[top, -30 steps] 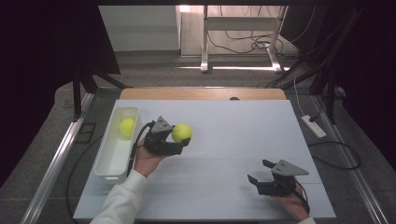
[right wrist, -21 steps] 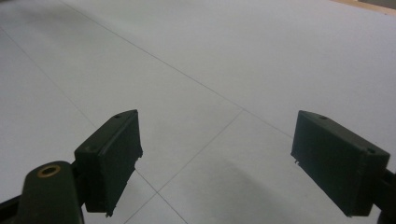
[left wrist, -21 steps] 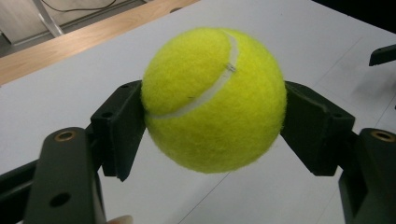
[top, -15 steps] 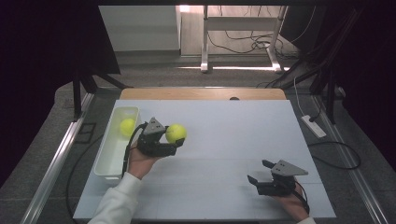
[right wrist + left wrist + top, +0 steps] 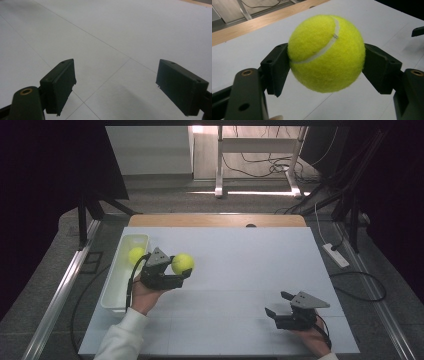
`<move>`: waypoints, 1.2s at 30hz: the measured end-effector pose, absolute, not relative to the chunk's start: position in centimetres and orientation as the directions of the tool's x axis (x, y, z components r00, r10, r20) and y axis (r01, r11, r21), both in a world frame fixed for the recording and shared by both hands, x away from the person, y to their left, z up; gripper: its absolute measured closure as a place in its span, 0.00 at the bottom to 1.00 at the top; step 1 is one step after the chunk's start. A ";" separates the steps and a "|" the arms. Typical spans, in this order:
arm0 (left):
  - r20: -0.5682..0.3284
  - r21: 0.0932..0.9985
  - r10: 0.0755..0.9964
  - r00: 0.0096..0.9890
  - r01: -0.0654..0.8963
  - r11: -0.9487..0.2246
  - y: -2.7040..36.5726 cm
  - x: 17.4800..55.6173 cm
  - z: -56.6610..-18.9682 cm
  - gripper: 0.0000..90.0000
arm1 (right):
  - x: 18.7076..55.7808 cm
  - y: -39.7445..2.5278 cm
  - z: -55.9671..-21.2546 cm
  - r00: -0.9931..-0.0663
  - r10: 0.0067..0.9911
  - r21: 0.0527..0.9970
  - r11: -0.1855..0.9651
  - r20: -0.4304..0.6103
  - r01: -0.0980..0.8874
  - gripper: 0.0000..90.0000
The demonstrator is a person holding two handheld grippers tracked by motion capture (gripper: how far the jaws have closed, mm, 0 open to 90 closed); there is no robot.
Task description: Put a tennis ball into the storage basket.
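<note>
1. Tennis ball (image 5: 326, 53), bright yellow with a white seam, sits clamped between the two black jaws of the left gripper (image 5: 172, 274), raised above the white table (image 5: 240, 270) just beside the tray.
2. In the left gripper view the ball is pinched at its sides, clear of the surface beneath, with a wooden strip (image 5: 262, 21) along the table's far edge behind it.
3. White tray (image 5: 111, 290) lies along the table's left edge; a second yellow ball (image 5: 135, 255) rests inside it toward the far end, close to the left gripper.
4. Right gripper (image 5: 280, 306) is held low at the near right of the table, well apart from the ball, its jaws spread wide with nothing between them.
5. In the right gripper view, bare white tabletop (image 5: 120, 37) with thin seam lines shows between the parted jaws.
</note>
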State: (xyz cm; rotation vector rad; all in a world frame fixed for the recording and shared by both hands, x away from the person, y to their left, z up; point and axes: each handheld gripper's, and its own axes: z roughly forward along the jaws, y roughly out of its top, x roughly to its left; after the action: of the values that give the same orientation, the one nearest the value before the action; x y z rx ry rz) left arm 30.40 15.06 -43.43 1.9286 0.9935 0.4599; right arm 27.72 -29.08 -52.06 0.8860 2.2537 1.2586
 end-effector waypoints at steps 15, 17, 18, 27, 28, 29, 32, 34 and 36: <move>-0.089 0.855 0.816 0.571 0.464 -0.231 17.3 29.9 -43.1 0.30 | 27.7 -29.1 -52.1 -0.713 0.700 0.860 0.389 -0.043 0.329 0.17; -0.091 0.857 0.822 0.563 0.465 -0.224 17.7 29.9 -43.1 0.30 | 27.7 -29.1 -52.1 -0.712 0.700 0.860 0.389 -0.044 0.330 0.17; -0.092 0.858 0.824 0.560 0.464 -0.220 17.8 29.9 -43.1 0.30 | 27.7 -29.1 -52.1 -0.712 0.700 0.860 0.389 -0.044 0.330 0.17; -0.096 0.865 0.838 0.537 0.461 -0.197 18.9 29.6 -42.6 0.30 | 27.7 -29.1 -52.1 -0.712 0.701 0.860 0.390 -0.045 0.329 0.17; -0.095 0.867 0.840 0.535 0.459 -0.194 19.0 29.5 -42.5 0.30 | 27.7 -29.1 -52.1 -0.712 0.701 0.860 0.390 -0.045 0.329 0.17; -0.097 0.868 0.841 0.531 0.458 -0.189 19.2 29.5 -42.5 0.30 | 27.7 -29.1 -52.1 -0.712 0.701 0.860 0.390 -0.045 0.329 0.17; -0.103 0.874 0.849 0.518 0.455 -0.171 19.8 29.5 -42.1 0.30 | 27.7 -29.1 -52.1 -0.712 0.700 0.860 0.390 -0.045 0.329 0.17; -0.098 0.876 0.855 0.510 0.452 -0.169 20.2 29.4 -41.8 0.30 | 27.7 -29.1 -52.1 -0.712 0.701 0.859 0.392 -0.047 0.329 0.17; -0.101 0.878 0.857 0.505 0.450 -0.162 20.5 29.3 -41.7 0.30 | 27.7 -29.1 -52.1 -0.713 0.700 0.860 0.390 -0.045 0.329 0.17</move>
State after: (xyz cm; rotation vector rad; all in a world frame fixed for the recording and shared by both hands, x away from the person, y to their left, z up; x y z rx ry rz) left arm 29.34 20.47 -41.72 1.7919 1.0977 0.5331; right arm 27.74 -29.12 -52.11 0.8876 2.2521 1.2567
